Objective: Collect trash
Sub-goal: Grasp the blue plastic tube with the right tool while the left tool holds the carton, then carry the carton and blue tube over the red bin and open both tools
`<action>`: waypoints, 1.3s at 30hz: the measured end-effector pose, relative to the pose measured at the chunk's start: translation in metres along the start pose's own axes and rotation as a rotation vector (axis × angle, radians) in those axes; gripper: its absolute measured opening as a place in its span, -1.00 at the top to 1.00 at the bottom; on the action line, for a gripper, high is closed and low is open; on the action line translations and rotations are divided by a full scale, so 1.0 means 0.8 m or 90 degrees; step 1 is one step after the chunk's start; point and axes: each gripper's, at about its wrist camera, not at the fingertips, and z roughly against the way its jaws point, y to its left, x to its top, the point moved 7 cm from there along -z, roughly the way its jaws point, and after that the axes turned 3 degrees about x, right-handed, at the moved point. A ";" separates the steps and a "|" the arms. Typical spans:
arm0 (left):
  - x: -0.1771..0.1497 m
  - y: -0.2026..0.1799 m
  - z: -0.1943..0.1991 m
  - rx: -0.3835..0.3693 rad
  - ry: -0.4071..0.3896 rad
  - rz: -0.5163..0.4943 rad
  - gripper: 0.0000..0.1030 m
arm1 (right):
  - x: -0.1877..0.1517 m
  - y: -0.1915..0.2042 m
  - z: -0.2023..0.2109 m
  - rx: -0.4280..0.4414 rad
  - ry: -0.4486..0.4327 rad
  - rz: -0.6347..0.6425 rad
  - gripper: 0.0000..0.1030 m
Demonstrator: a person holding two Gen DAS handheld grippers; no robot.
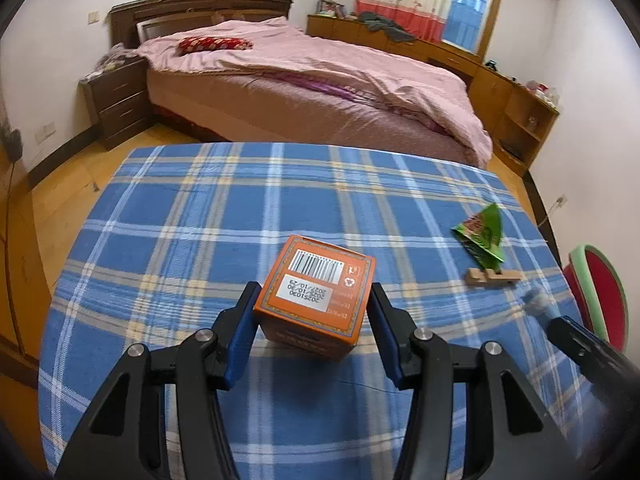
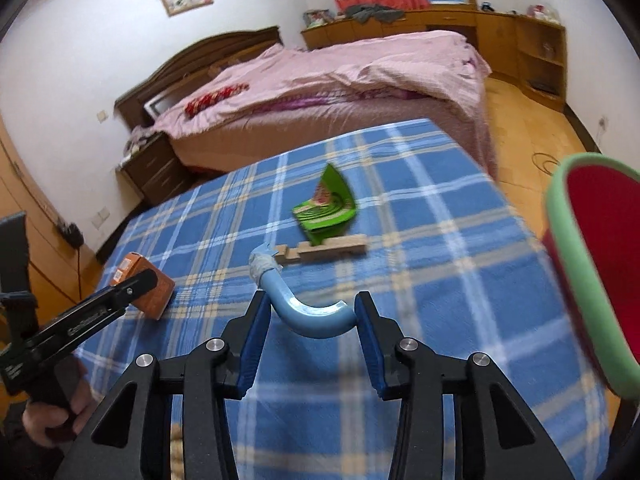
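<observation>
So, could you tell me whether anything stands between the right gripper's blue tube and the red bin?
Nothing visible does: the right gripper holds the blue tube, with only bare cloth toward the red bin.

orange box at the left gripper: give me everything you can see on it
The orange box looks like a small cardboard carton with a patterned border. Its upturned face carries a barcode and a white date label, printed upside down to the left wrist camera. It sits between the blue pads of the left gripper, which appear to press its sides. Its lower edge is over the blue plaid cloth; whether it rests there or is lifted cannot be told. It looks closed and undented.
</observation>
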 end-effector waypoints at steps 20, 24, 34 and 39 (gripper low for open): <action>-0.018 -0.159 0.057 -0.136 0.023 -0.107 -0.04 | -0.023 -0.154 0.157 -0.074 -0.128 -0.167 0.13; -0.022 -0.208 0.066 -0.176 0.038 -0.132 -0.04 | -0.025 -0.183 0.174 -0.079 -0.153 -0.197 0.13; -0.029 -0.329 0.072 -0.273 0.065 -0.177 -0.04 | -0.027 -0.251 0.199 -0.092 -0.181 -0.247 0.13; -0.031 -0.385 0.068 -0.289 0.053 -0.220 -0.04 | -0.024 -0.276 0.205 -0.102 -0.192 -0.262 0.13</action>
